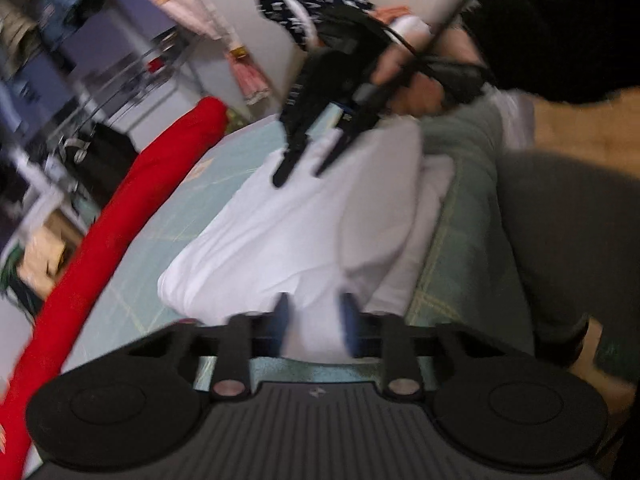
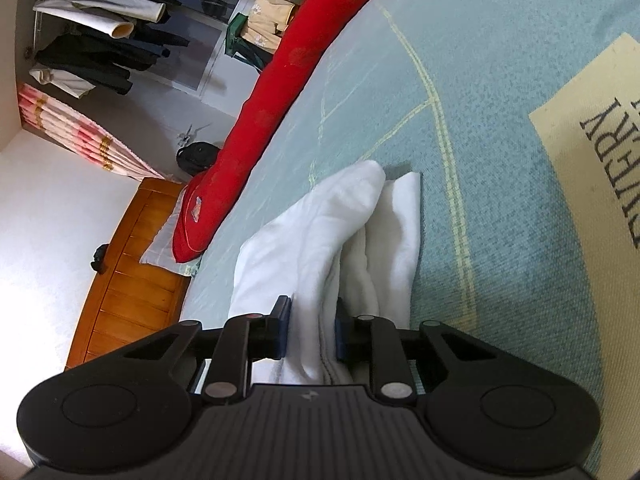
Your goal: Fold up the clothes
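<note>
A: Quick one. Where's the white garment?

B: On the bed, teal cover. It stretches straight ahead of the right gripper, long axis running away from it. The near end is pinched between its pads, so it is closed on cloth.

A: Left gripper?

B: The view is blurred. White cloth fills the gap between its blue pads; it looks clamped on the other end of the garment. The right gripper faces it across the cloth, fingers down on the far part.

A: So both ends held, the garment's length between them?

B: Looks so. I'd guess a fold end to end comes next.

A: Any text?

B: A cream patch on the bed cover, right of the right gripper, reads partly "…ERY"; the rest is cut off. A red bolster lies to the left.
</note>
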`<move>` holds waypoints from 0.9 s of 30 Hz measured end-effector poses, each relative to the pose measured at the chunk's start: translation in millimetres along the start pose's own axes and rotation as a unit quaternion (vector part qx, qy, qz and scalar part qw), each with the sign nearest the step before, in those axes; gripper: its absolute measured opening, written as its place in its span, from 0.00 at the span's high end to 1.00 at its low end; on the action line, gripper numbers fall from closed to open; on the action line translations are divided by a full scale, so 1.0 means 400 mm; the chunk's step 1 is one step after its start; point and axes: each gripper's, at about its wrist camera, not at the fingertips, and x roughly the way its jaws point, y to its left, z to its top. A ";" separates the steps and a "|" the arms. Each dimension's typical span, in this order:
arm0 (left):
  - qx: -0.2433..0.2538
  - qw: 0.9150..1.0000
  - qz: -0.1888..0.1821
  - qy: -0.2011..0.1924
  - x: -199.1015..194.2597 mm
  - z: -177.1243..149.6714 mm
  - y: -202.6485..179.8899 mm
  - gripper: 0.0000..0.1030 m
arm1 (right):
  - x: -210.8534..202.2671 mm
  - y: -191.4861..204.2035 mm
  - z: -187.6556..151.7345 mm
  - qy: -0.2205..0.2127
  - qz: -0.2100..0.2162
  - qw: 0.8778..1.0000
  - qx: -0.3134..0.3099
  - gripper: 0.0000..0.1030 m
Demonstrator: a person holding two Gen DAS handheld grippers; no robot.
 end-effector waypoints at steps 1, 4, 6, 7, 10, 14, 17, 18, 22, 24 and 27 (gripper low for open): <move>0.016 1.000 0.003 -0.003 -0.008 -0.001 -0.003 0.88 | 0.000 0.006 0.000 -0.001 -0.002 1.000 -0.002 0.75; 0.022 1.000 0.004 -0.006 -0.032 -0.006 0.022 0.91 | -0.001 0.033 0.000 -0.004 -0.010 1.000 -0.013 0.76; 0.023 1.000 0.003 -0.005 -0.045 -0.012 0.037 0.91 | -0.004 0.048 -0.001 -0.006 -0.011 1.000 -0.019 0.78; 0.021 1.000 -0.002 -0.003 -0.047 -0.016 0.042 0.91 | -0.006 0.056 -0.002 -0.006 -0.010 1.000 -0.021 0.78; 0.012 0.999 -0.032 0.005 -0.039 -0.038 0.038 0.91 | -0.005 0.071 -0.010 -0.004 -0.023 0.999 -0.037 0.78; 0.016 1.000 -0.026 0.002 -0.031 -0.046 0.014 0.81 | 0.002 0.041 -0.021 0.003 -0.037 0.999 -0.025 0.77; 0.043 0.999 -0.005 -0.007 -0.026 -0.038 -0.001 0.63 | -0.004 0.034 -0.023 -0.002 -0.030 0.999 -0.014 0.76; 0.064 0.998 -0.001 -0.005 -0.018 -0.036 -0.009 0.62 | -0.002 0.037 -0.023 -0.002 -0.032 0.999 -0.015 0.76; 0.095 0.995 -0.020 0.020 0.000 -0.036 -0.020 0.88 | -0.001 0.050 -0.023 -0.006 -0.042 0.999 -0.024 0.77; 0.080 0.996 -0.032 0.037 0.003 -0.048 -0.015 0.89 | -0.005 0.060 -0.029 -0.010 -0.047 0.998 -0.039 0.78; 0.070 0.995 -0.048 0.052 -0.003 -0.073 -0.017 0.89 | -0.006 0.063 -0.038 -0.007 -0.052 0.997 -0.049 0.78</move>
